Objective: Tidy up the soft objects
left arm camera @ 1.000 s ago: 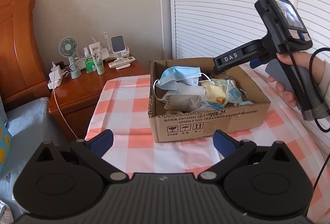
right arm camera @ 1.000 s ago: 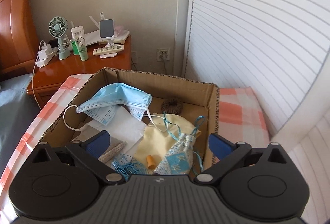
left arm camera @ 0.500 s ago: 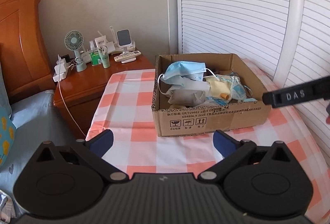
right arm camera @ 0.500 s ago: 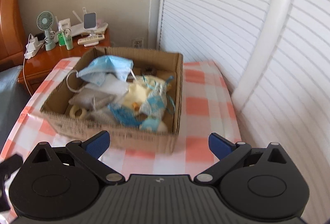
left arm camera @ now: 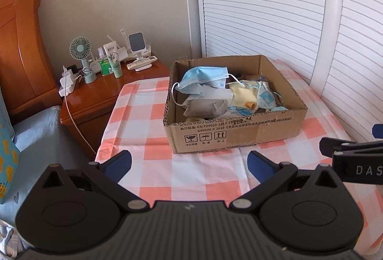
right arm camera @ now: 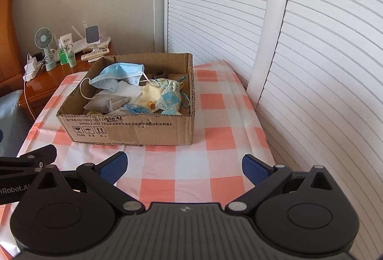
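We have pulled both tools back from the cardboard box (left arm camera: pixel 235 133); left tool (left arm camera: pixel 189 164) and right tool (right arm camera: pixel 184 165) gape empty. The face mask (right arm camera: pixel 119 75) lies in the box at mid-frame, open checkered counter (right arm camera: pixel 182 171) below.

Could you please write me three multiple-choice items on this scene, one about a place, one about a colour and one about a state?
1. Where does the face mask lie?
A. On top of the pile in the cardboard box
B. On the nightstand
C. On the tablecloth in front of the box

2. What colour are the checks on the tablecloth?
A. Green and white
B. Orange-pink and white
C. Blue and yellow

3. How do the jaws of the left gripper and right gripper stand?
A. Both shut on cloth
B. One open, one shut
C. Both open and empty

Answers:
1. A, the blue mask drapes over the other soft items at the box's back left.
2. B, both views show that pattern.
3. C, the blue pads are wide apart with only tablecloth between them.
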### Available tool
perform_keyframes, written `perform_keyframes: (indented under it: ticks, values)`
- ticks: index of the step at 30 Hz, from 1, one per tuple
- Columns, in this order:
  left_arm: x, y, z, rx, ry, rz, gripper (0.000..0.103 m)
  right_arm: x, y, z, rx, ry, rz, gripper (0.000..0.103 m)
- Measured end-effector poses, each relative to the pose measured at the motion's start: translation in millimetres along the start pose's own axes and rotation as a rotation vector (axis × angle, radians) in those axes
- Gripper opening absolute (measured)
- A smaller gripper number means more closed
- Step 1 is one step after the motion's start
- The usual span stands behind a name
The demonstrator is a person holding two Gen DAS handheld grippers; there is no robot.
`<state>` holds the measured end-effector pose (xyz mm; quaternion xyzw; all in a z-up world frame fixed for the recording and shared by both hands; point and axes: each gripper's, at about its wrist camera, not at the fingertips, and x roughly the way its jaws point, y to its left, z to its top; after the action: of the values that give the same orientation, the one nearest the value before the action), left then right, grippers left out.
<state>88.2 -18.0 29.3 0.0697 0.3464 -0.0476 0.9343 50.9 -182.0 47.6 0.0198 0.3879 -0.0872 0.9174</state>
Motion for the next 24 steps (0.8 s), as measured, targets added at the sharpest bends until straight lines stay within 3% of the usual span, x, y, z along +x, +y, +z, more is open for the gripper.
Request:
perform_keyframes:
  ticks: [24]
  values:
    - [-9.6, 0.1, 4.8, -0.008, -0.013, 0.017, 0.102, -6.2, -0.1, 0.5, 0.000, -0.012, 0.012, 0.103]
